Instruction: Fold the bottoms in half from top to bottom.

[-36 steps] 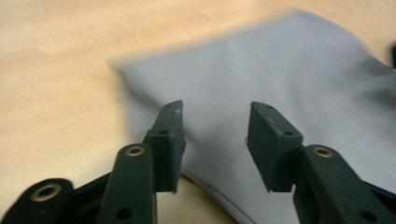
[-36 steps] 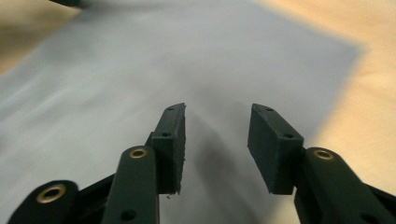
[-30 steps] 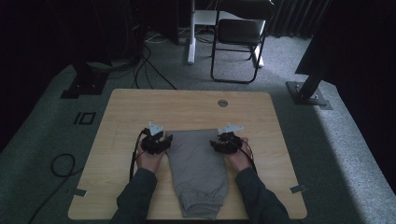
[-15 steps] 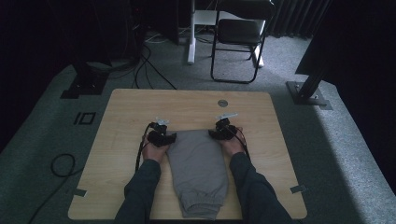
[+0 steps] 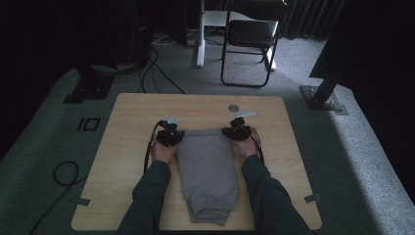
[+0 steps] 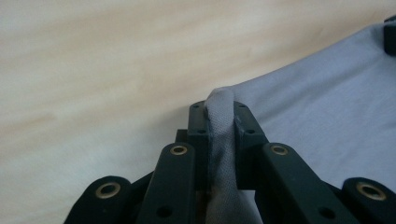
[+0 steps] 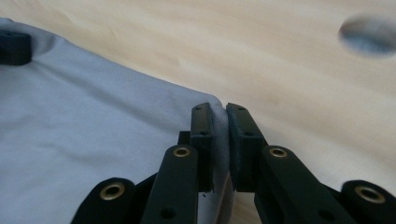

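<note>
Worktop (image 5: 137, 112): we see pale wood, with a round grey disc (image 5: 233, 107) near the far edge.
Grey trousers (image 5: 205, 166): folded lengthwise at centre, cuffs toward us, probably the waistband at the far end.
Left hand-held gripper (image 6: 219, 116): jaws just closed, pinching the far left corner.
Right hand-held gripper (image 7: 219, 119): jaws just closed, clamping the far right corner.

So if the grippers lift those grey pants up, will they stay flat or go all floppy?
Probably floppy: the grey pants bunch into a soft fold where the left gripper pinches them. They likely hang down between it and the right gripper. They look light, and not slippery, being matte knit.
</note>
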Demonstrator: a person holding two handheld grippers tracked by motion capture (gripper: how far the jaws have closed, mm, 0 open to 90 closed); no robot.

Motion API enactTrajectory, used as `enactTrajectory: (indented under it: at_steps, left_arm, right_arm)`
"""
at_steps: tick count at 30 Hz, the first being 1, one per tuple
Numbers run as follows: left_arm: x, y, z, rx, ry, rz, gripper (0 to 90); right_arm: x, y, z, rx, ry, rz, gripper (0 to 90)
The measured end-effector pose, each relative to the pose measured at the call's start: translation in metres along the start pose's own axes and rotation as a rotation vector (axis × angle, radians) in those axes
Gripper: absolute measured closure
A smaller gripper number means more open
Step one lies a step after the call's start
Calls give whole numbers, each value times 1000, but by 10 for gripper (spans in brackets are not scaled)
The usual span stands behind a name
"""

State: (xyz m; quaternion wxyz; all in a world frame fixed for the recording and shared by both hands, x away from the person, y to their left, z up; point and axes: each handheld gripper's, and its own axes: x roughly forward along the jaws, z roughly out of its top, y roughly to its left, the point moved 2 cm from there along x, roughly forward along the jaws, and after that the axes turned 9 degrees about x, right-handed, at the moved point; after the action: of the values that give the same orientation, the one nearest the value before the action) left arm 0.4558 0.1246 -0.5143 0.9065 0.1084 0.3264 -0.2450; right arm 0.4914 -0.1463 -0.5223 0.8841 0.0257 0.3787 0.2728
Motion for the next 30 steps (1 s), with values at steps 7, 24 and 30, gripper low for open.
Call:
enactTrajectory:
  at_steps: [7,24,30]
  left_arm:
    - [-45,-13,6,57,-115,-34,813]
    - [-73,-87,-104,162,47,-152,803]
    - [-59,-81,-98,164,53,-119,806]
  right_arm:
    - [-49,13,-1,-65,-87,68,819]
    - [-80,49,-124,-216,87,129,817]
    - [-66,43,-123,-207,102,93,816]
